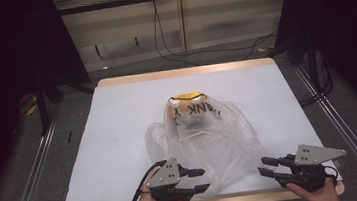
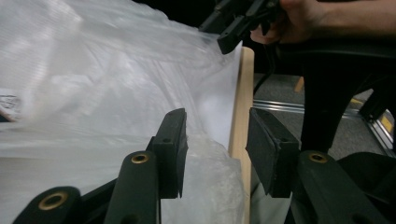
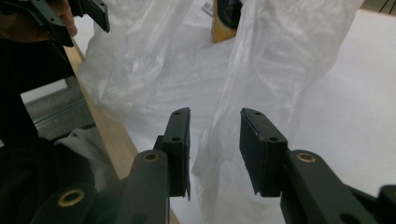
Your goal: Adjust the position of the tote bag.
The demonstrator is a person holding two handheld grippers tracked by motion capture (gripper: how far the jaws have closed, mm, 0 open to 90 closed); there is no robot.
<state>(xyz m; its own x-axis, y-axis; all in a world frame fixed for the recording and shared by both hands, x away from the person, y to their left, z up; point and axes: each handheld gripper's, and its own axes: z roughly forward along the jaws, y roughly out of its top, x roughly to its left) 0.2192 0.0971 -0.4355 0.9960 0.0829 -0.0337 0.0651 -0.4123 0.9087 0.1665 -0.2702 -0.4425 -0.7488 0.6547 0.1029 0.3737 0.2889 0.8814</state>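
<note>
Black jaws of the left gripper [image 2: 215, 154] stand apart, with a crumpled fold of the bag [image 1: 205, 138] lying between them at the tabletop's [image 1: 118, 122] near wooden edge; the film does not look pinched, so I read this gripper as spread around loose plastic, not gripping it. In the high view it sits at about 7 o'clock of the bag, jaws aimed toward 3 o'clock.

Jaws of the right gripper [image 3: 214, 154] are likewise apart, a hanging strip of film between them; whether a pad touches it I cannot tell. In the high view this gripper [image 1: 269, 166] lies at about 5 o'clock, just clear of the bag's edge, pointing toward 9 o'clock.

Risks, as I judge them: the film is thin and slack, so closing jaws may catch only one layer or slip off, and the mouth would stay shut. A pull from one side alone could drag the bag over the near edge. A sharp tug might tip the item [image 1: 190, 112] inside.

Clear and crumpled, the bag lies mid-tabletop. Its long axis runs from 12 to 6 o'clock, the loaded end at 12, the loose end spread toward the grippers at 6.
</note>
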